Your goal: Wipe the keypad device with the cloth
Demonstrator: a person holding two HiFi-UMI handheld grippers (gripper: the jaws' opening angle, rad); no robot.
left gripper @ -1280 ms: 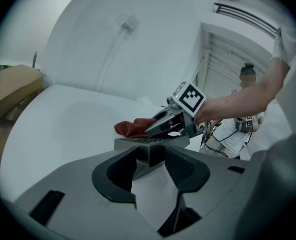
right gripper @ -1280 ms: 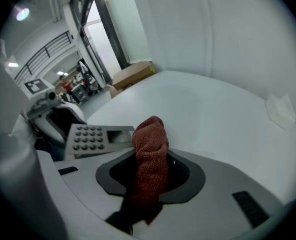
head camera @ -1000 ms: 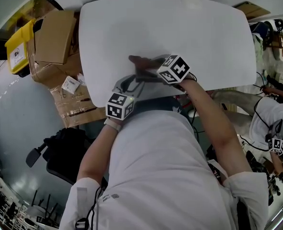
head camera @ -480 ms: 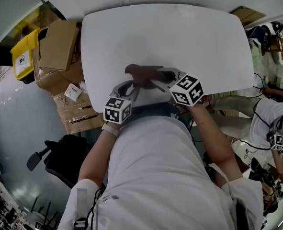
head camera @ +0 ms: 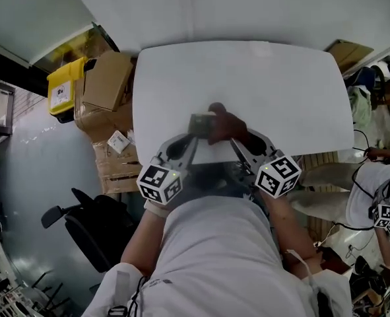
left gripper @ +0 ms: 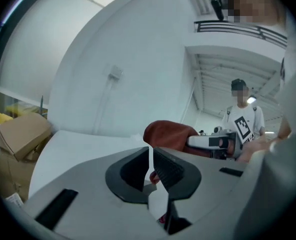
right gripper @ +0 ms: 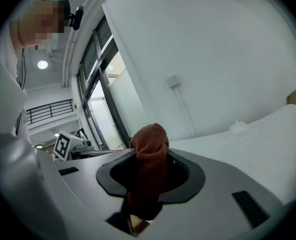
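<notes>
We see the left claw (left gripper: 151, 166) with its jaws drawn almost together; they have just been closing, and only a thin slit shows between the ribbed pads, with a small grey edge caught low in it. From the head view, that claw's tips pinch the near end of the keypad device (head camera: 200, 123), a small grey-green slab held over the near half of the white surface (head camera: 260, 71). The right claw (right gripper: 149, 176) is clamped on the cloth (right gripper: 150, 144), a rust-brown woven rag bunched into a knob that stands up between the jaws and hangs below them. In the head view the cloth lies just beside the device's right end, partly over it; we cannot tell whether the two touch. Both claws point away from us and slightly inward, so that their tips nearly meet. Past the left edge of the surface stand stacked cardboard boxes (head camera: 109, 84) and a yellow bin (head camera: 66, 88), with a dark office chair (head camera: 82, 226) on the floor nearer to us. At the right edge another person (head camera: 379, 177) in a white shirt is partly in view.
</notes>
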